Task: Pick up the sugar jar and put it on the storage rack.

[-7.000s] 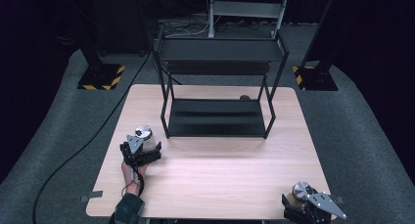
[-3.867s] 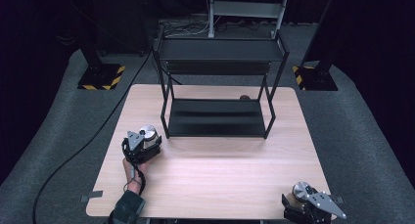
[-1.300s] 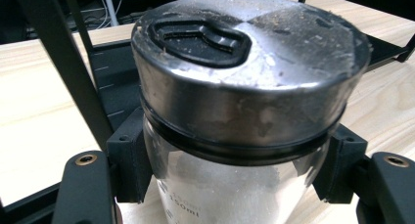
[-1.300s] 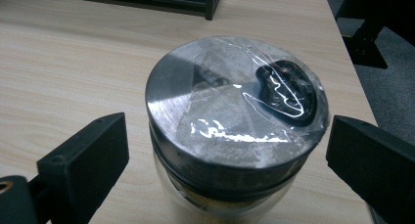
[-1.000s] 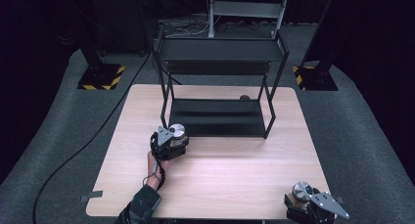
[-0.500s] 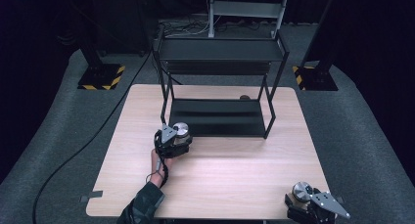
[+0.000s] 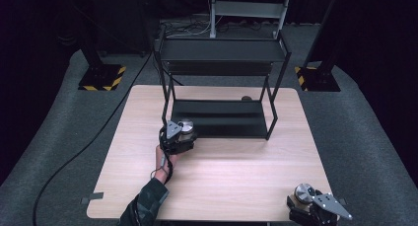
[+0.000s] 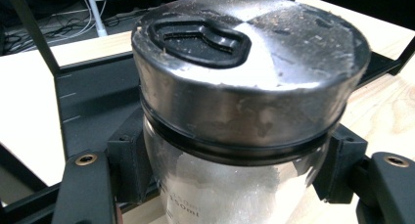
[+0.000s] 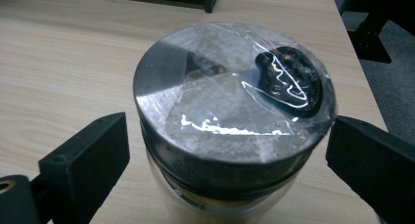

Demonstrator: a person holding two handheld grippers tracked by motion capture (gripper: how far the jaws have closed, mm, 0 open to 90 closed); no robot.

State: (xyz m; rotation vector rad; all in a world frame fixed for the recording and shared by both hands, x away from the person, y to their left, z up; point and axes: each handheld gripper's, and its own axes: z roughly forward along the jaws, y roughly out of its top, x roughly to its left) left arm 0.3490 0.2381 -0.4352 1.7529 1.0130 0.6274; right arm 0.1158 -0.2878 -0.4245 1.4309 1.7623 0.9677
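Brushed steel caps the glass jar of white powder (image 8: 244, 111), and the left gripper (image 7: 176, 137) is clamped on its clear body just under the lid, both black jaw pads pressed against the glass. From above, that jar sits at the front left corner of the black two-tier metal rack (image 7: 222, 83), just before the rack's lower shelf, over the light wooden table (image 7: 222, 171). A dark sleeve (image 7: 145, 206) reaches in from the table's near edge. At the table's front right corner the right gripper (image 7: 315, 208) frames a second steel-lidded glass jar (image 9: 235, 116), whose lid is covered with shiny clear film; its jaws stand on either side, a gap showing at the left pad, so they look apart rather than gripping.
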